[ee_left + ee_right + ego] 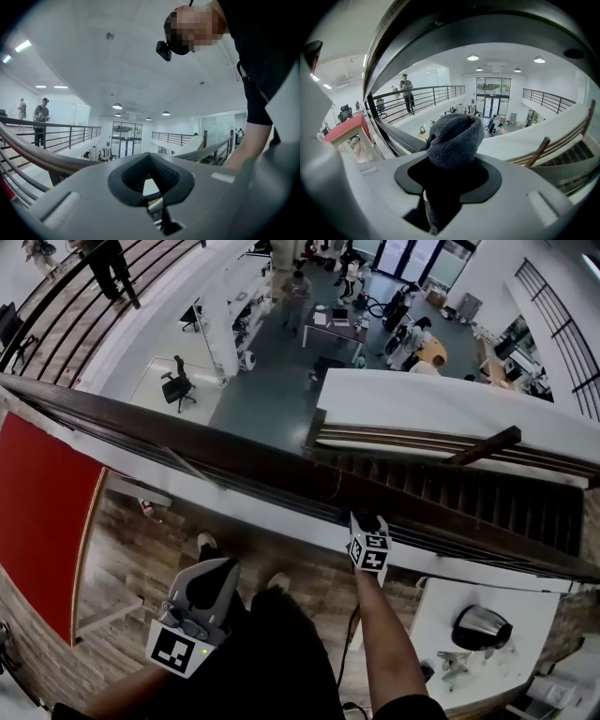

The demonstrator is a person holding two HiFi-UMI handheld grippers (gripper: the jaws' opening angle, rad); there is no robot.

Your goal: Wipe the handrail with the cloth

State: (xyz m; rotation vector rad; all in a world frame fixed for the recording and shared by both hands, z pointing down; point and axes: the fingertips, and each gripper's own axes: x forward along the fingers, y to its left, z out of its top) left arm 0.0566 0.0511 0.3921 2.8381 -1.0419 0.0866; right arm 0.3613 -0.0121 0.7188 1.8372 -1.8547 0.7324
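The right gripper [367, 523] is stretched forward at the end of the person's bare forearm [382, 624], and its tip reaches the near edge of the long dark handrail [187, 444], which runs across the head view from the upper left down to the lower right, with the open hall [281, 352] far below on the other side. In the right gripper view the fingers of this gripper [451, 174] are clamped on a grey knitted cloth [454, 138], and a thick bunch of it stands out in front of them. I think it is held this way so that soft fabric, not plastic, meets the rail. The handrail [464, 26] passes as a broad dark arc just above the cloth, so the cloth is at the rail's near underside; whether it already presses on the rail I cannot tell. The left gripper [208, 579] is low and close to the body, well apart from the rail, probably to keep out of the way because one gripper is enough for wiping. In its own view the left gripper's [150, 161] fingers are together and hold nothing, and the handrail [42, 157] curves past beyond them. The wiping seems at a beginning stage: most of the rail's length extends to both sides of the cloth.
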